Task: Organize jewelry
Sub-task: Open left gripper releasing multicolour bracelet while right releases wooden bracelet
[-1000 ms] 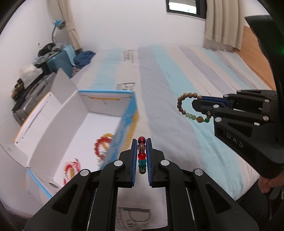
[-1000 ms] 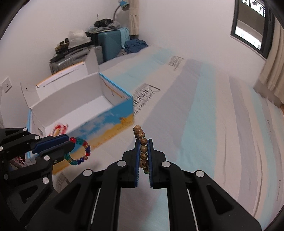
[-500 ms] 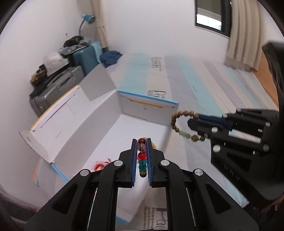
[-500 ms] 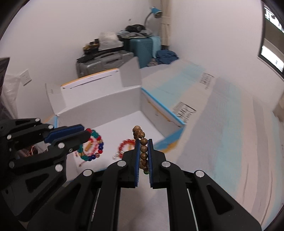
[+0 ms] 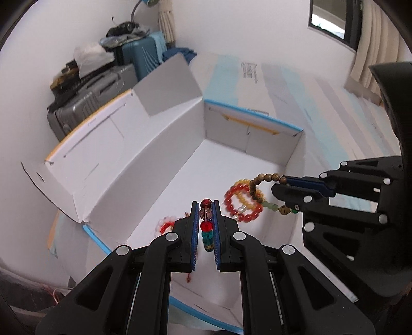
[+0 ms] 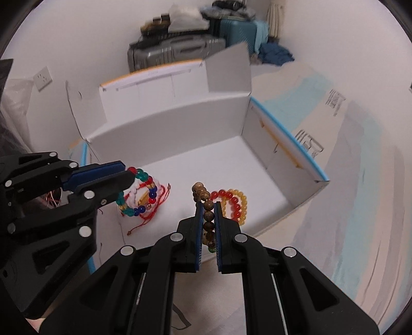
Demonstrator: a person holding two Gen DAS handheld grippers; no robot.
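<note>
My left gripper [image 5: 205, 206] is shut on a multicoloured glass-bead bracelet [image 5: 206, 226], which hangs over the open white cardboard box [image 5: 159, 144]. In the right wrist view that same bracelet [image 6: 146, 190] dangles from the left gripper [image 6: 126, 174] above the box [image 6: 180, 123] floor. My right gripper [image 6: 208, 206] is shut on a brown wooden-bead bracelet [image 6: 207, 206]; from the left wrist view it [image 5: 282, 184] holds that bracelet [image 5: 260, 185] above the box's right side. A red and orange bead bracelet [image 6: 233, 203] and a red-string bracelet [image 6: 144, 206] lie on the box floor.
The box stands on a bed with a striped blue, grey and cream cover [image 6: 360, 167]. Its lid flaps [image 5: 164, 82] stand up at the far side. Suitcases [image 6: 177, 49] and piled things sit against the wall behind. A curtained window [image 5: 332, 20] is at the far right.
Both grippers have swung from over the bedcover to over the open box, each still shut on its bracelet. The box now fills the middle of both views.
</note>
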